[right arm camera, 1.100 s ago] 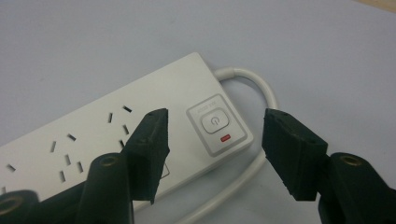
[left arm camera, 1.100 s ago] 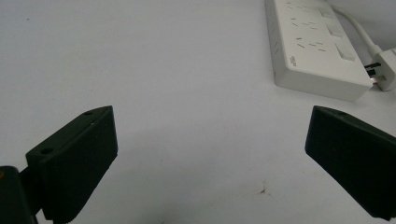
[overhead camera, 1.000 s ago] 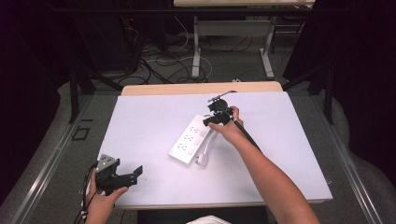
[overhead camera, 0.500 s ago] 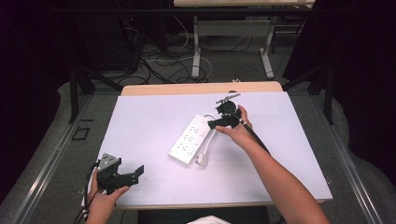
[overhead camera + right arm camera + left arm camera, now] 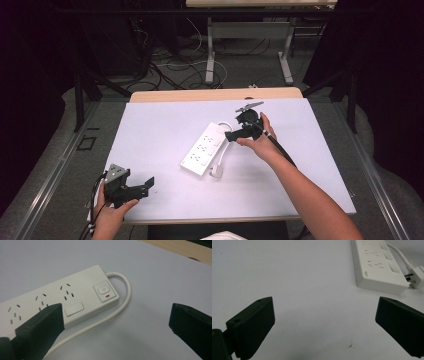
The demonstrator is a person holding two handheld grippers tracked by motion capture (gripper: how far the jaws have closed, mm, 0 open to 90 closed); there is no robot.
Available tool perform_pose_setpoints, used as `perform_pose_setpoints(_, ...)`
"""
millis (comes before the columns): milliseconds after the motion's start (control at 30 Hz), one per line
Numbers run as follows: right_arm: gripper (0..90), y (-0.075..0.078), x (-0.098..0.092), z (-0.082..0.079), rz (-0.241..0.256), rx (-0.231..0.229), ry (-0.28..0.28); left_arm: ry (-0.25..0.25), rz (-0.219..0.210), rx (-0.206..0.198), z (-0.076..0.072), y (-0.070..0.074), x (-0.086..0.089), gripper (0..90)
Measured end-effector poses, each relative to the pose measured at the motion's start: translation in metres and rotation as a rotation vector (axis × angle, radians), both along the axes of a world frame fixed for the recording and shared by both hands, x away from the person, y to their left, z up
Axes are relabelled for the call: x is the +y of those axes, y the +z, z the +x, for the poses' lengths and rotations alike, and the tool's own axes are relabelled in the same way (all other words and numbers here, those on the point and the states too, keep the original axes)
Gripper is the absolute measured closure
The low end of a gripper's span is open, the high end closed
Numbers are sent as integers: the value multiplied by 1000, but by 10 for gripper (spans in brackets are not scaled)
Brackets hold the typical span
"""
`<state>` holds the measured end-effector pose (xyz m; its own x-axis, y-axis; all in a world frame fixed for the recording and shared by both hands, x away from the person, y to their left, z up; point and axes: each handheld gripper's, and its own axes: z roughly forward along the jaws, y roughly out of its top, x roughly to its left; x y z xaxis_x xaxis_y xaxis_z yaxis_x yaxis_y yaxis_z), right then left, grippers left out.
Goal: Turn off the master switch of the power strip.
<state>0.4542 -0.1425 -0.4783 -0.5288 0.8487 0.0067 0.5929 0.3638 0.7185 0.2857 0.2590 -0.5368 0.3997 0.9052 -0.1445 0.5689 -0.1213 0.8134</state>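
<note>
A white power strip (image 5: 204, 148) lies at an angle in the middle of the white table top (image 5: 310, 165), its white cable looping back to a plug (image 5: 217, 171) beside its near end. My right gripper (image 5: 234, 131) is open just right of the strip's far end, with nothing between its jaws. In the right gripper view the open right gripper (image 5: 115, 320) faces the power strip (image 5: 62, 300), its switch (image 5: 103, 291) with a red mark, and the cable (image 5: 126, 295). My left gripper (image 5: 145, 184) is open at the front left corner. The left gripper (image 5: 324, 315) looks toward the power strip (image 5: 377, 265) and plug (image 5: 417, 277).
A wooden strip (image 5: 215, 95) runs along the table's far edge. Beyond it, on the floor, are loose cables (image 5: 175, 65) and metal table legs (image 5: 211, 50). A small brown mark (image 5: 350, 345) shows on the surface near the left gripper.
My right gripper has drawn back a little to the right and toward me, away from the strip's far end. The left gripper has barely shifted.
</note>
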Motion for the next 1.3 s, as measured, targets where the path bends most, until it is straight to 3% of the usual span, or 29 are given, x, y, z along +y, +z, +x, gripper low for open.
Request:
perform_pose_setpoints(567, 0, 11, -26, -32, 24, -40, 28, -2, 2, 2, 0, 1, -1, 28)
perform_pose_setpoints(1300, 0, 13, -70, -73, 45, -95, -6, -1, 3, -3, 0, 0, -1, 28)
